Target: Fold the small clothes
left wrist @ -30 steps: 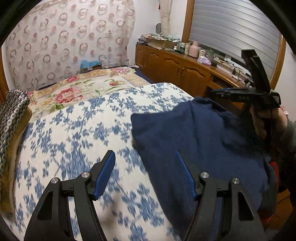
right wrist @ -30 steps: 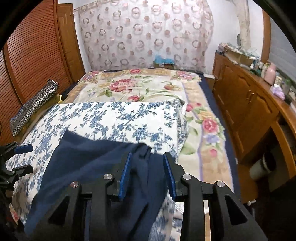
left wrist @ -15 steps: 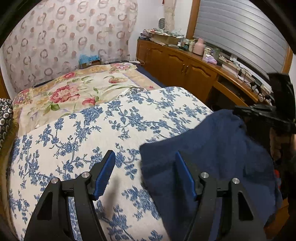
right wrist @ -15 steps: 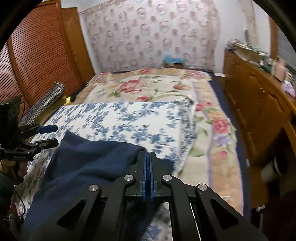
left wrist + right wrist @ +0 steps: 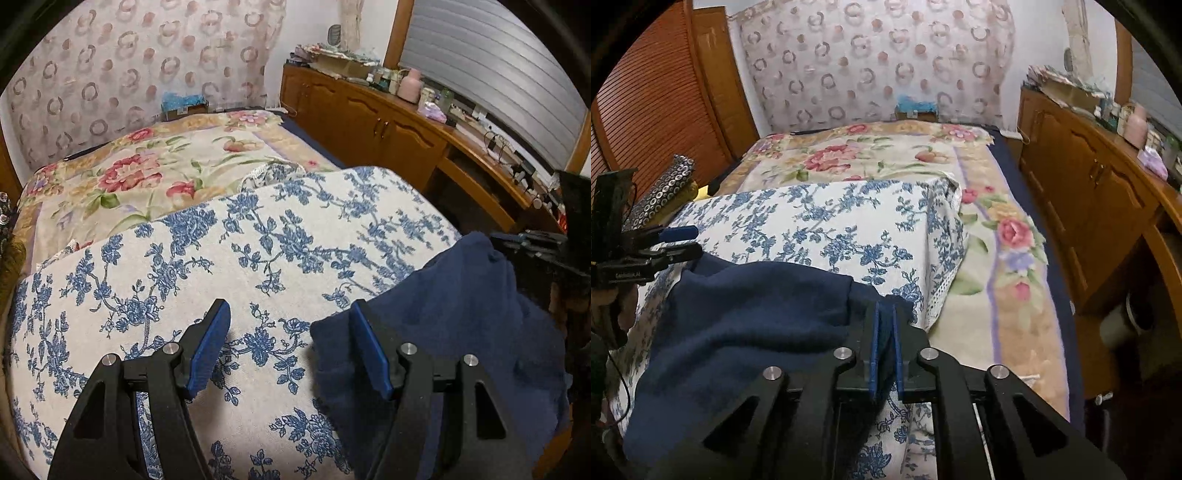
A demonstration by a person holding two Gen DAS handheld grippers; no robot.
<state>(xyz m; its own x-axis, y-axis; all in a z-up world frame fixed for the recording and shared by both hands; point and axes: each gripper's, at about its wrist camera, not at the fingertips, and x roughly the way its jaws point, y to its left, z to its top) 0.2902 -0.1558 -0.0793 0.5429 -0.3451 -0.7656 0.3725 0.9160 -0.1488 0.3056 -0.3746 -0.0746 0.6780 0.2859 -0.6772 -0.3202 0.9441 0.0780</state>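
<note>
The soft, light navy garment (image 5: 746, 314) is lying limp on the bed (image 5: 849, 221), its right corner pinched in the right hand-held gripper (image 5: 884, 343) whose jaws are easing apart slightly, while the left hand-held gripper (image 5: 291, 350) is hovering wide open and empty beside the left edge, judged the best hold.

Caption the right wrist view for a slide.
Right gripper pinches a corner of the navy garment lying on the blue-floral bedspread.

Each claw, left claw (image 5: 290, 347) and right claw (image 5: 885, 343), is matte black plastic with triangular cut-outs in its angular linkage arms, round silver screws at the pivots, flat blue pads lining both fingers, and small white lettering on the left's body.
</note>
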